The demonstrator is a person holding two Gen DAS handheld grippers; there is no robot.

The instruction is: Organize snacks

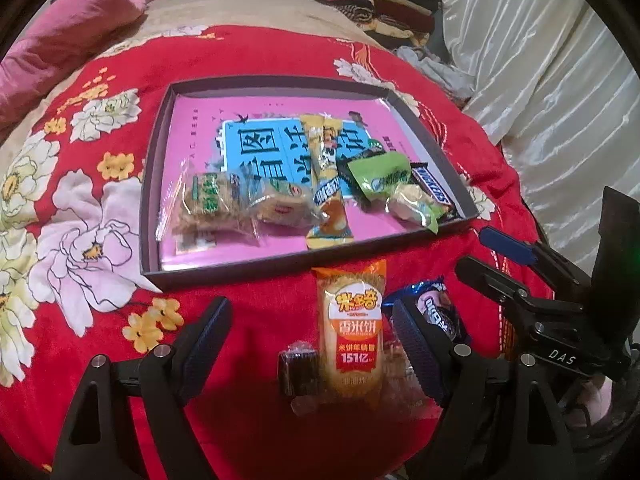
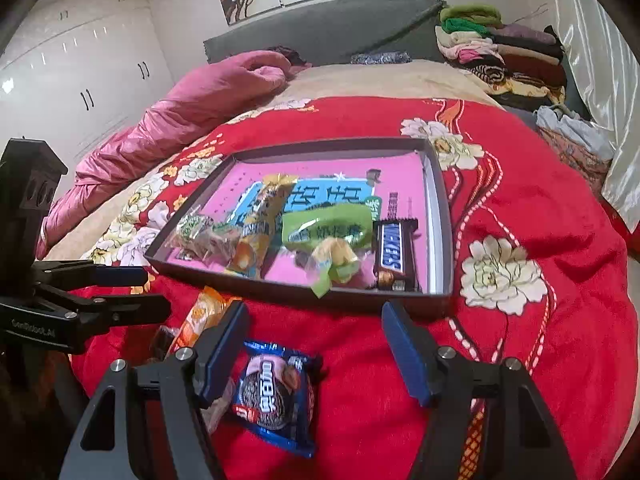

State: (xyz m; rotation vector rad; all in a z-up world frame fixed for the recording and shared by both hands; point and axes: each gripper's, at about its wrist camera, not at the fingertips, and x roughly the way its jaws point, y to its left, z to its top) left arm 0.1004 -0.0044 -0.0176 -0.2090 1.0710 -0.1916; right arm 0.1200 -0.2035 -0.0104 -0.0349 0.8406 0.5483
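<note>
Looking along the left gripper point(image 1: 308, 344), jaws released: orange rice-cracker packet point(image 1: 352, 332), printed "151", and small dark wrapped candy point(image 1: 299, 372) on the red floral bedspread point(image 1: 248, 312). Right gripper point(image 2: 316, 344), jaws apart, straddles a blue Oreo packet point(image 2: 276, 392). Dark shallow tray point(image 2: 436, 184) holds a brown Snickers bar point(image 2: 392, 252); only the right view shows white wardrobes point(image 2: 80, 72).

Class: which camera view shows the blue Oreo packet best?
The right wrist view: the Oreo packet lies whole between that gripper's open fingers, label readable. In the left wrist view the left gripper's finger hides much of it.
</note>
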